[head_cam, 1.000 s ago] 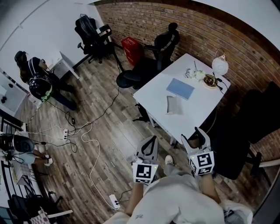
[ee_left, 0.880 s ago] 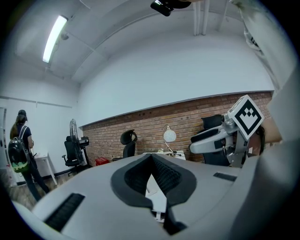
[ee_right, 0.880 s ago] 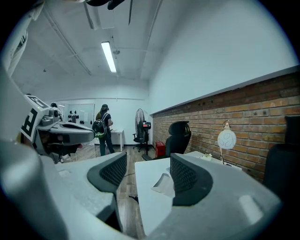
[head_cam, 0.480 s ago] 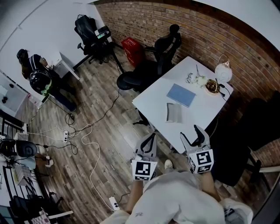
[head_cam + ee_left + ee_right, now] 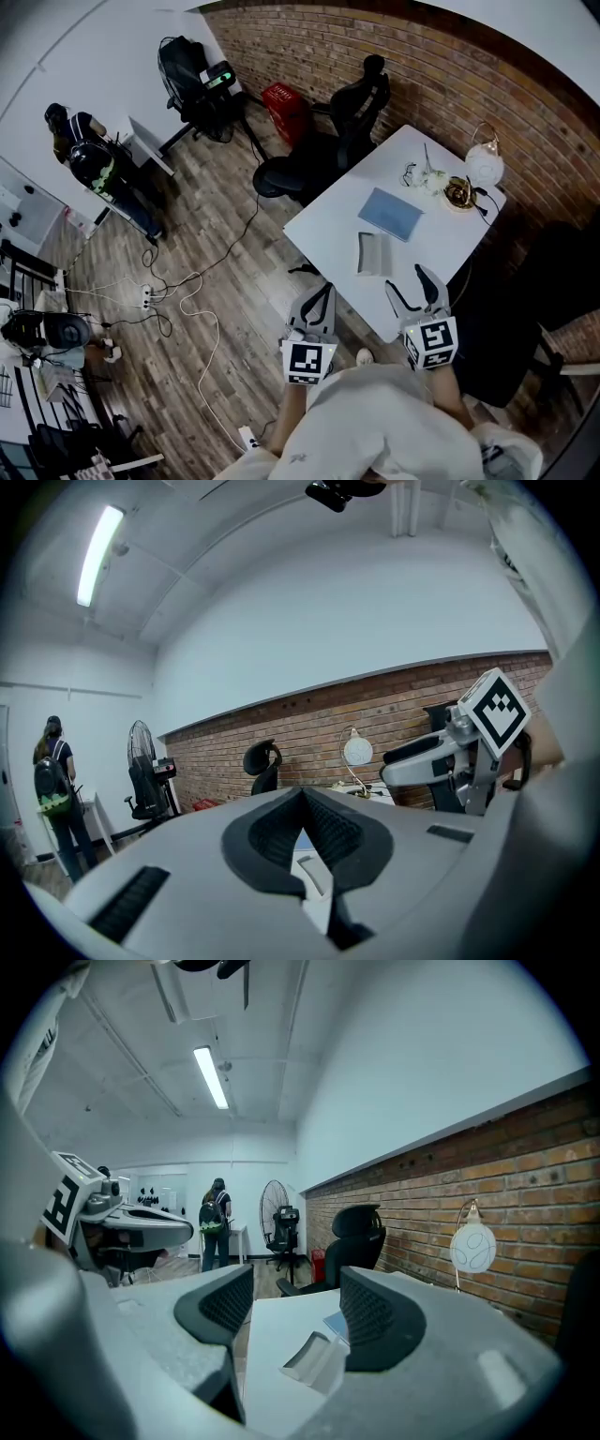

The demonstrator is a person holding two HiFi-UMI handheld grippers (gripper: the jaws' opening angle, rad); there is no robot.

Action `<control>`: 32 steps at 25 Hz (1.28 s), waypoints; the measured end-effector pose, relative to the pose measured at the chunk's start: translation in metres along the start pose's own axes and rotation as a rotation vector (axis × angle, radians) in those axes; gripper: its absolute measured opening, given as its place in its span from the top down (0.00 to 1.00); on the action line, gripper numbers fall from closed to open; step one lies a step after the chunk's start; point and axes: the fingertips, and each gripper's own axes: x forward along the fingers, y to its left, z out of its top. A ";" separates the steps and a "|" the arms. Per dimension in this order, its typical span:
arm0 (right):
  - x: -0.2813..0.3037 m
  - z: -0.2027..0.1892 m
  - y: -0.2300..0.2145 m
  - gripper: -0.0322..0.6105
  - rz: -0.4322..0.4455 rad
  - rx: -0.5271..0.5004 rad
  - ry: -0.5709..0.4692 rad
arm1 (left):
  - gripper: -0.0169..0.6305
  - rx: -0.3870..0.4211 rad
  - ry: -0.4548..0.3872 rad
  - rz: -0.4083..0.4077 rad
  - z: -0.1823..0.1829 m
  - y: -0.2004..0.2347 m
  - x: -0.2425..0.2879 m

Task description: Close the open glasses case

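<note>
The open grey glasses case (image 5: pixel 373 253) lies on the white table (image 5: pixel 328 230), just beyond both grippers, which hang short of the table's near edge. My left gripper (image 5: pixel 323 298) is shut with nothing in it; its jaws meet at the tips (image 5: pixel 302 794). My right gripper (image 5: pixel 410 286) is open and empty over the table's near corner. In the right gripper view the case (image 5: pixel 314 1358) shows between the parted jaws (image 5: pixel 295 1302), still some way ahead. The right gripper (image 5: pixel 441 761) also appears in the left gripper view.
A blue notebook (image 5: pixel 390 214) lies behind the case. A globe lamp (image 5: pixel 485 167), a bowl (image 5: pixel 458 192) and small items stand at the table's far end. Black office chairs (image 5: pixel 356 103) stand beyond the table and to its right. Cables (image 5: pixel 187 291) cross the wooden floor. A person (image 5: pixel 89 159) stands far left.
The table and case have come closer to both grippers in the head view. The grippers keep their pose, left shut and right open. The person far left has shifted slightly.
</note>
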 end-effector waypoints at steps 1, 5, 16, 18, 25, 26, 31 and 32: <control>0.003 0.000 -0.002 0.50 -0.001 0.003 0.000 | 0.97 0.003 0.001 -0.001 0.000 0.001 0.004; 0.011 -0.003 -0.010 0.50 -0.005 0.009 0.004 | 0.97 0.007 0.006 -0.008 -0.001 0.003 0.017; 0.030 0.001 -0.024 0.50 -0.037 0.007 0.005 | 0.97 0.001 -0.004 -0.034 -0.001 0.013 0.043; 0.033 0.003 -0.026 0.50 -0.045 0.009 0.001 | 0.97 0.003 -0.006 -0.041 -0.001 0.015 0.048; 0.044 0.001 -0.038 0.50 -0.102 0.033 0.001 | 0.97 0.016 -0.023 -0.092 0.000 0.023 0.069; 0.046 0.001 -0.040 0.50 -0.112 0.037 0.002 | 0.97 0.017 -0.027 -0.103 0.000 0.024 0.073; 0.061 -0.004 -0.051 0.50 -0.171 0.060 0.018 | 0.97 0.025 -0.035 -0.171 -0.004 0.032 0.098; 0.065 -0.004 -0.052 0.50 -0.182 0.062 0.023 | 0.97 0.024 -0.037 -0.186 -0.006 0.034 0.104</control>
